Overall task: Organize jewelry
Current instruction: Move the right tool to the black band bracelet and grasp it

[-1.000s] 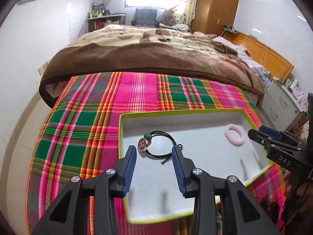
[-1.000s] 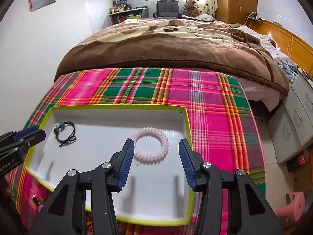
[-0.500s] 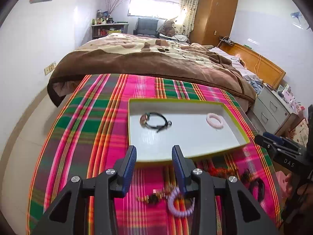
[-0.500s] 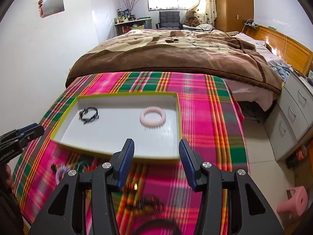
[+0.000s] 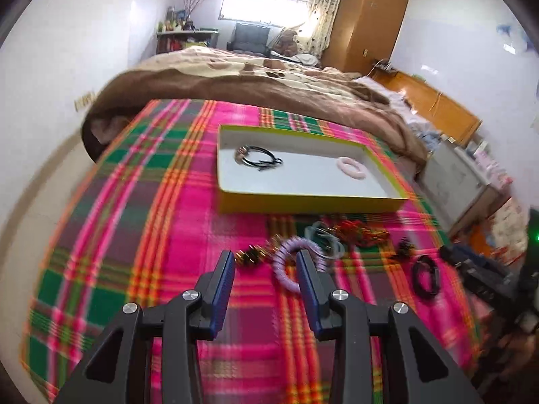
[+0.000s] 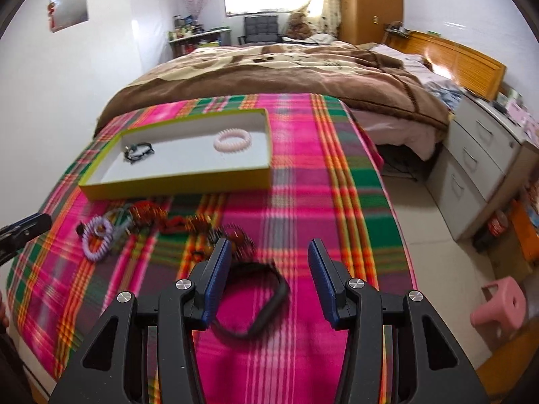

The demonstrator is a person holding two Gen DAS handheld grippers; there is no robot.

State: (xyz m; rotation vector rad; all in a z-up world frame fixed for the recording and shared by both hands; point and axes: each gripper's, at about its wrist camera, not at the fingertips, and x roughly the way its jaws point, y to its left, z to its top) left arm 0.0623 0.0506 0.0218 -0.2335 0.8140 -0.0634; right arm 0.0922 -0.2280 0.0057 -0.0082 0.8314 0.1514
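Covering the table is a pink, green and orange plaid cloth (image 5: 141, 202), and on it, toward the far side, sits a shallow rectangular tray with a yellow-green rim and white floor (image 5: 303, 198). Two pieces already lie inside: a black cord bracelet with beads (image 5: 257, 159) toward one end and a pale pink coiled band (image 5: 351, 167) toward the other, well apart.

The larger share of the sorting looks undone. Just in front of the tray a loose cluster lies on the cloth: a red and orange beaded piece (image 5: 357, 230), a lilac coiled band (image 5: 293, 262), a small dark and gold chain (image 5: 251, 256) beside it, and a black ring-shaped band (image 6: 251, 298) nearer the cloth's edge.

Neither tool carries anything. The left gripper (image 5: 266, 284) stands wide apart and empty above the lilac coil; the right gripper (image 6: 266, 277) is likewise spread, empty, over the black band. By my judgement, the task is in its early part.
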